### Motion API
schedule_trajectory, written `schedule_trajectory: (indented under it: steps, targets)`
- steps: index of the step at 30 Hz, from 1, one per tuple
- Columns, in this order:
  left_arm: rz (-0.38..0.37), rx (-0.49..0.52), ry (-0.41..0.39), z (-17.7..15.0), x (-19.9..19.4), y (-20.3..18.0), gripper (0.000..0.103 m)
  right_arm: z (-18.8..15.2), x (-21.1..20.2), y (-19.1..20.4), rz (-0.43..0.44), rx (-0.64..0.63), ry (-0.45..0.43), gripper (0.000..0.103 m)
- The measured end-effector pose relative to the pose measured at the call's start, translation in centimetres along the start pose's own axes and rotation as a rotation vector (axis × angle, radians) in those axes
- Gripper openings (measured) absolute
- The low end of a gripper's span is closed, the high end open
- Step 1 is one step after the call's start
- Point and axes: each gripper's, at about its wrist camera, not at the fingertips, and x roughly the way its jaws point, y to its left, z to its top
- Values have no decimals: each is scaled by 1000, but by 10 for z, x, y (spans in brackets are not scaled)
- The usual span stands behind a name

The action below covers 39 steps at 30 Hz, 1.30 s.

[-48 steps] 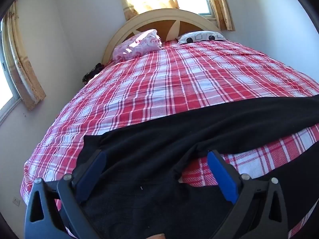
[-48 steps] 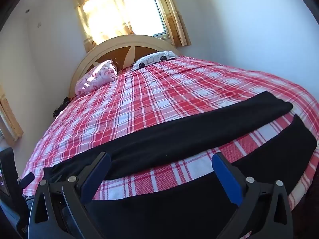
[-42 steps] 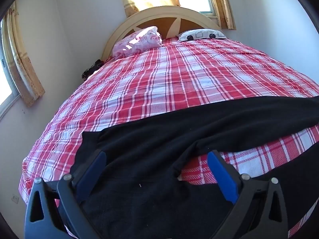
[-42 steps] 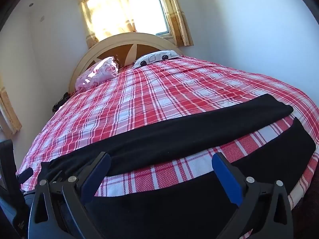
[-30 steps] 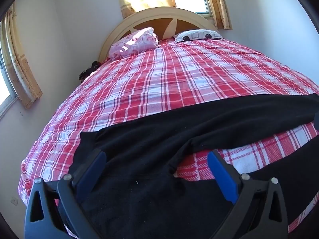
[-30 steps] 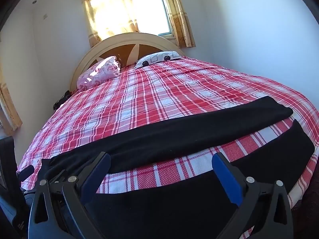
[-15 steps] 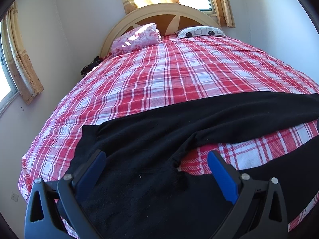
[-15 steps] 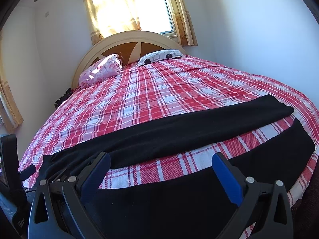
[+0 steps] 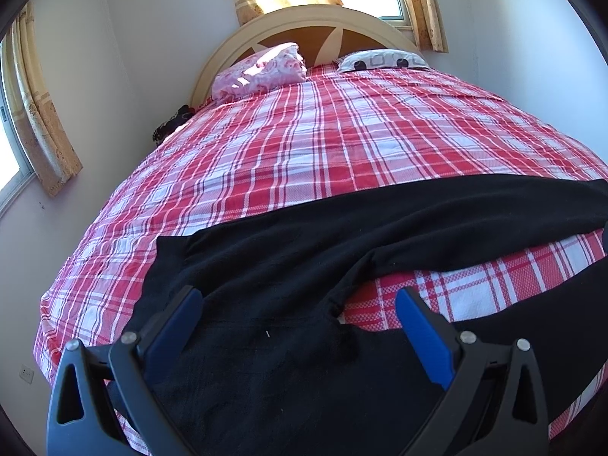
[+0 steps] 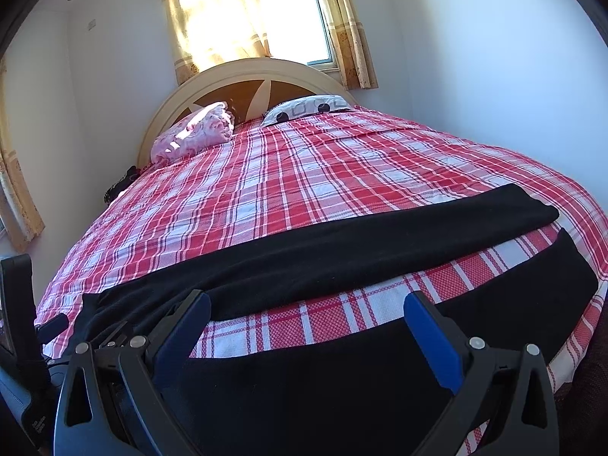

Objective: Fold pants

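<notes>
Black pants (image 9: 288, 266) lie spread flat across the near end of a red plaid bed (image 9: 342, 152). The waist end is at the left and the two legs run to the right with a strip of bedspread between them. My left gripper (image 9: 298, 302) is open and empty, hovering over the waist and crotch area. My right gripper (image 10: 306, 306) is open and empty, above the near leg (image 10: 361, 372). The far leg (image 10: 380, 235) ends near the bed's right edge.
A pink pillow (image 9: 262, 70) and a white patterned pillow (image 9: 383, 59) lie by the headboard (image 9: 304, 19). Walls stand close on the left and right of the bed. Curtained windows are behind the headboard and at the left. The left gripper's body shows at the right wrist view's left edge (image 10: 22, 323).
Both grippers have shifted only slightly, drifting a little over the pants. The pants lie as before and both jaws stay open.
</notes>
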Motion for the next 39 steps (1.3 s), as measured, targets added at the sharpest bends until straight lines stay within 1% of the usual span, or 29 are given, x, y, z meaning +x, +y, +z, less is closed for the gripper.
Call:
schedule_trajectory:
  steps: [39]
  targets:
    - [-12, -16, 54, -4, 16, 5, 103, -8, 16, 7, 7, -6, 48, 102]
